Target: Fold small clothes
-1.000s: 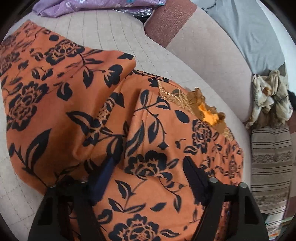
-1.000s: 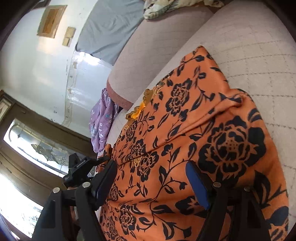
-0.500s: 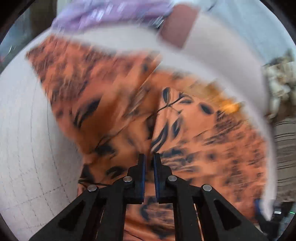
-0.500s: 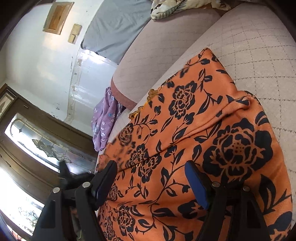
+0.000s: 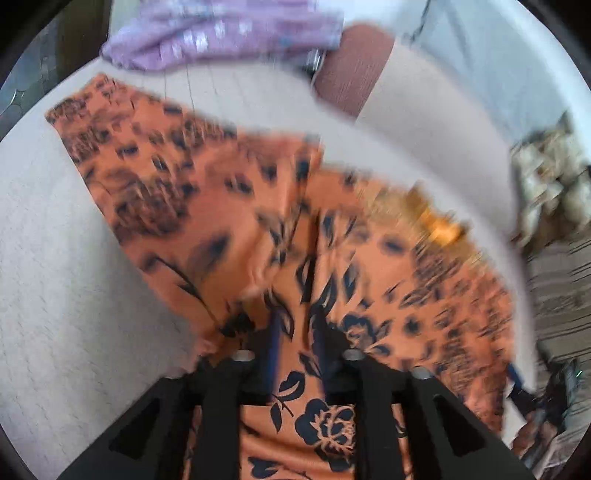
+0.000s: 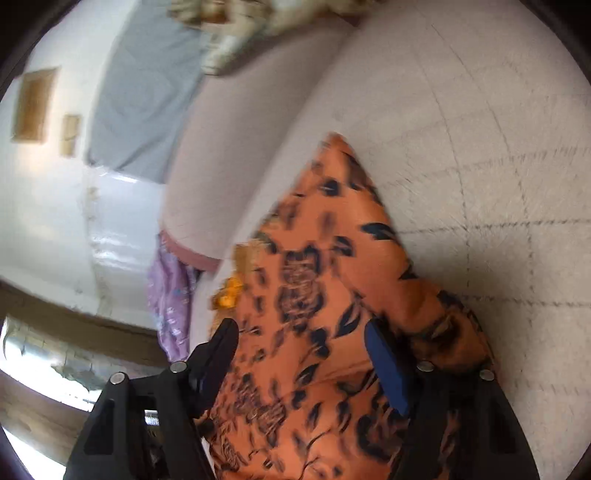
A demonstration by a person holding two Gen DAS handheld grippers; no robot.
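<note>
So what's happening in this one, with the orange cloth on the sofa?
A person is folding an orange floral garment on a quilted sofa seat, with a claw in each hand. The left claw has just been opening, with a fold of the garment between its pads. The right claw is open above the cloth, gripping nothing. A purple garment lies at the seat's far end.

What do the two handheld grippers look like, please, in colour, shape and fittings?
Both look alike: the left gripper and right gripper have matte black angular linkage frames with cut-out openings, silver round pivot bolts and dark blue finger pads. No cables, markings or sleeves show.
</note>
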